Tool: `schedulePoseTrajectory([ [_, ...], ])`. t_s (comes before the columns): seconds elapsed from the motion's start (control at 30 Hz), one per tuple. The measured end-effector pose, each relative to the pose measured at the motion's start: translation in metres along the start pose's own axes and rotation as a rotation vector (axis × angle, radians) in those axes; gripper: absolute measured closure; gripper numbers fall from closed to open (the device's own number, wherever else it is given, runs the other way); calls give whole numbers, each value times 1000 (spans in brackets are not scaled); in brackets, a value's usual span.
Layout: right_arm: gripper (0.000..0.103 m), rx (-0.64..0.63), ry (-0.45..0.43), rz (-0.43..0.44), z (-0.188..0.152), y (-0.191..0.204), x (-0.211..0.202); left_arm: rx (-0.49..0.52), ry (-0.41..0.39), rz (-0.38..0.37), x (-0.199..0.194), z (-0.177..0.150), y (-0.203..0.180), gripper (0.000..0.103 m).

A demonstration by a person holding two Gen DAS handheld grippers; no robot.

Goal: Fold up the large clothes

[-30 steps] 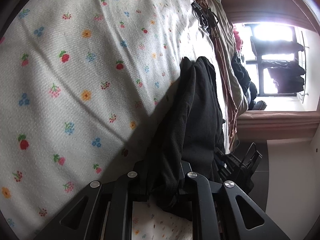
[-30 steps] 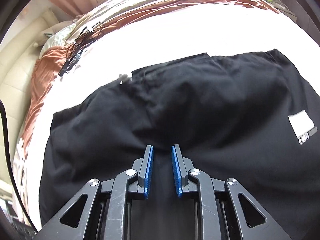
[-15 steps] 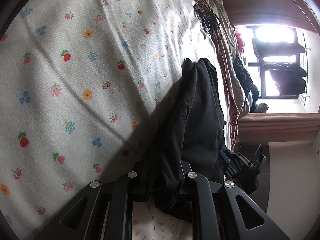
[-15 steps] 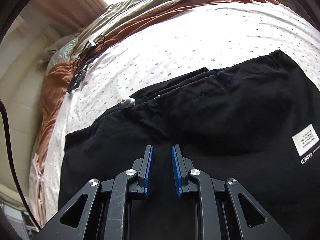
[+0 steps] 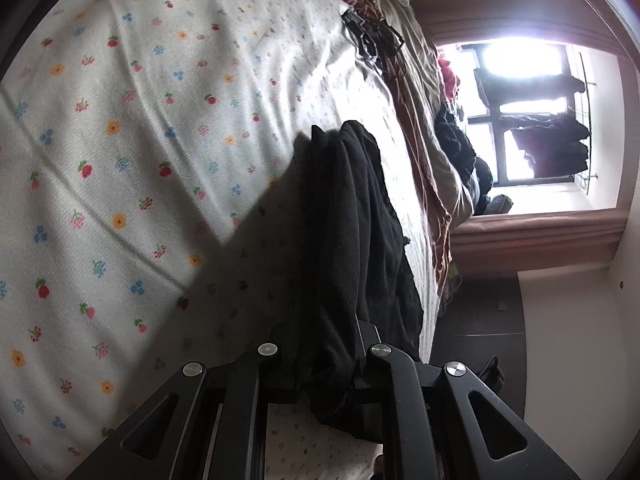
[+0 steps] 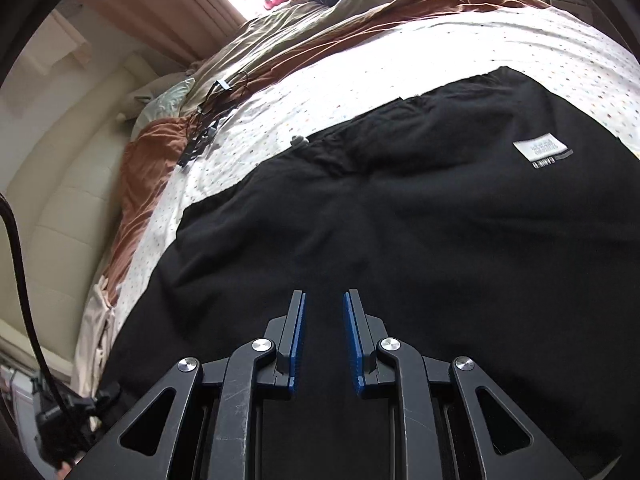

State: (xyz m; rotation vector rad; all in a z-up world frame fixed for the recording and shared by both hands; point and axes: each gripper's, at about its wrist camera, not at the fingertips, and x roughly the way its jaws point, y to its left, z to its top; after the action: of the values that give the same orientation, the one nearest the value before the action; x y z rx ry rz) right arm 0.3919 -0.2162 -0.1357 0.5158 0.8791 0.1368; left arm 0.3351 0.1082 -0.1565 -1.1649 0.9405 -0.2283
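Note:
A large black garment lies spread on the flowered bed sheet, with a white label near its right side. My right gripper hovers over the garment's near part. It is open, its blue pads apart with nothing between them. In the left wrist view, a bunched edge of the same black garment runs up from my left gripper. Its jaws are closing and the cloth is pinched between them, lifted off the sheet.
A brown and olive duvet is heaped along the far side of the bed, with black cables lying on it. A padded cream headboard is at the left. A bright window has clothes hanging by it.
The right gripper has slid across the garment, so more of the bed shows and the label sits higher in view. The left gripper has risen a little with the cloth.

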Motion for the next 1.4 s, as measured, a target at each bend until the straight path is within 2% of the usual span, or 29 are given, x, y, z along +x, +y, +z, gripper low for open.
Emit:
schedulePoseTrajectory([
  [0.13,83,17,39,-4,-18,-8,3,26,-9,-26,-3,0,-18,89],
  [0.37,83,-14,27,-8,-34,-4,-7,87,-10,-45,-9,-2,-48,89],
  [0.73,84,16,135,16,-65,-12,-5,230,-10,-34,-1,-18,-107,89],
  [0.93,90,75,196,86,-80,-27,-16,320,-6,-46,8,-40,-148,89],
  [1.07,90,100,165,160,-82,-37,-35,388,-5,-60,14,-55,-179,89],
  [1.4,90,151,-20,171,-77,-87,-114,519,45,-61,49,-100,-238,89],
])
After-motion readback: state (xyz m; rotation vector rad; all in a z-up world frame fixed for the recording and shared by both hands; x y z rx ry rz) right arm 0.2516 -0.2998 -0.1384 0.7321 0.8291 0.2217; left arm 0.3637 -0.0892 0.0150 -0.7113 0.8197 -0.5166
